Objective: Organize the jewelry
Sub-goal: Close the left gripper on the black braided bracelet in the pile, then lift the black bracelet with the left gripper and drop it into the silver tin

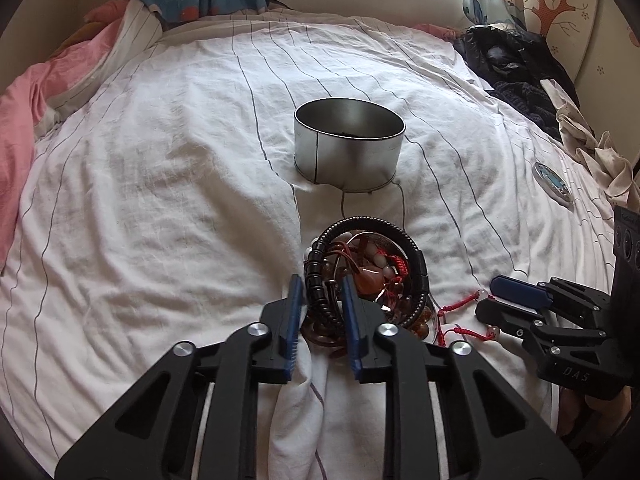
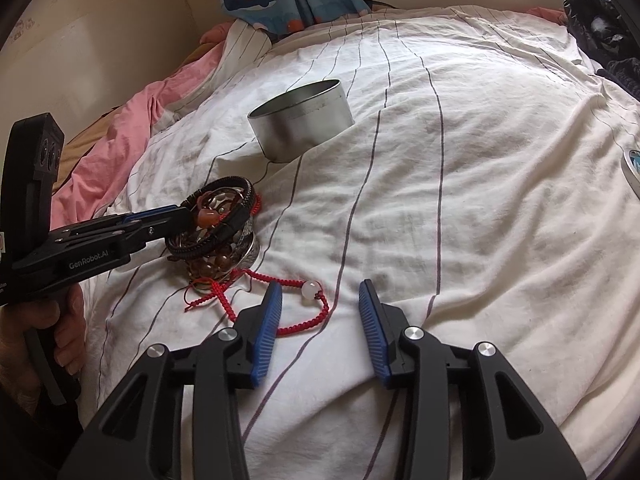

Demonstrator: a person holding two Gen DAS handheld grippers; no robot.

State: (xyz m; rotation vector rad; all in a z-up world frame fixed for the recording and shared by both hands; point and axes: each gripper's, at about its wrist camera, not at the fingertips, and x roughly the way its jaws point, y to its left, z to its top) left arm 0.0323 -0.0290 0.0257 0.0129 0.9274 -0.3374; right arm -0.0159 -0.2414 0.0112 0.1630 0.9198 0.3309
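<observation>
Bed: a big bed with a white striped sheet (image 1: 160, 168) carries everything.
Pink blanket: a pink blanket (image 1: 24, 120) lies bunched along the bed's left edge.
Tin: a round silver tin (image 1: 348, 144) stands open near the middle of the bed.
Left gripper: the left gripper (image 1: 322, 296) has its blue fingers clamped on a black coiled bracelet (image 1: 320, 276).
Right gripper: the right gripper (image 2: 320, 300) rests on the sheet, fingers apart, nothing pinched.
Jewelry pile: the jewelry pile (image 2: 218, 236) sits between the tin and the bed's near edge.
Red cord: a red braided cord (image 2: 288, 328) with a white bead (image 2: 311, 289) trails from the pile to the right gripper's left finger.
</observation>
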